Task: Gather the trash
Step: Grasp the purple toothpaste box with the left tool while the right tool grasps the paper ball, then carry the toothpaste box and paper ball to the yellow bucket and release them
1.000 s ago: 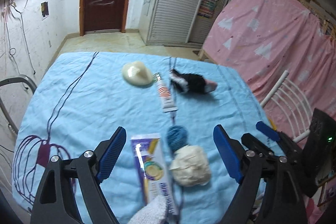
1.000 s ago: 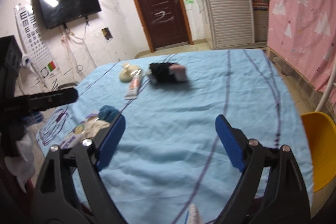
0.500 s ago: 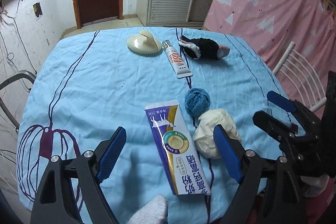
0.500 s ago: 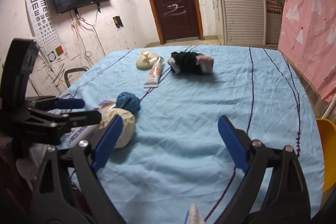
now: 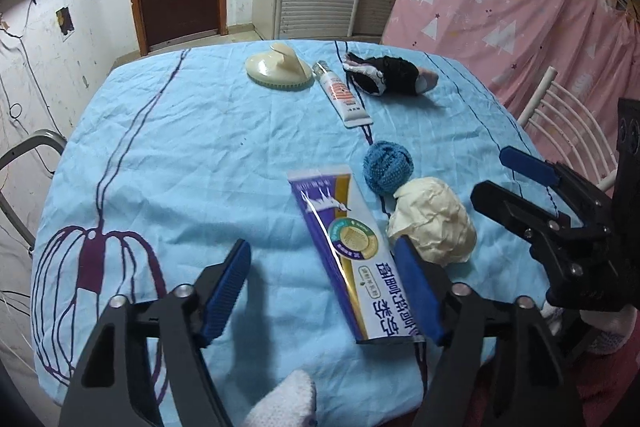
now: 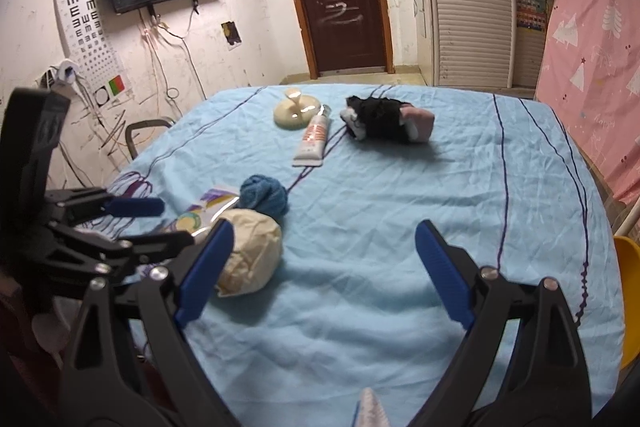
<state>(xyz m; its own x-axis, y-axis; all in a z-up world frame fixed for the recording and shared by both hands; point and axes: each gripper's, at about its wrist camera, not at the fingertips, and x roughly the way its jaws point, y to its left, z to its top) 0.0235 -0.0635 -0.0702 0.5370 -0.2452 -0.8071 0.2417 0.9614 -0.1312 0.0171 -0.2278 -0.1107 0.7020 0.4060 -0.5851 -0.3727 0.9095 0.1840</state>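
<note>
Left gripper [image 5: 322, 291] and right gripper [image 6: 320, 269] gape empty — crumpled cream paper ball [image 5: 434, 225] (wrinkled) sits partly behind a blue finger.

Wrinkled matt cloth covers the table [image 5: 192, 147]. At its 5 o'clock lies a glossy foil-like toothpaste tube [image 5: 352, 247], with a crumpled matt paper ball [image 5: 436, 223] beside it and a knitted blue yarn ball [image 5: 387, 166] just beyond. The cream brush [image 5: 278, 71] at 12 o'clock looks like smooth plastic
</note>
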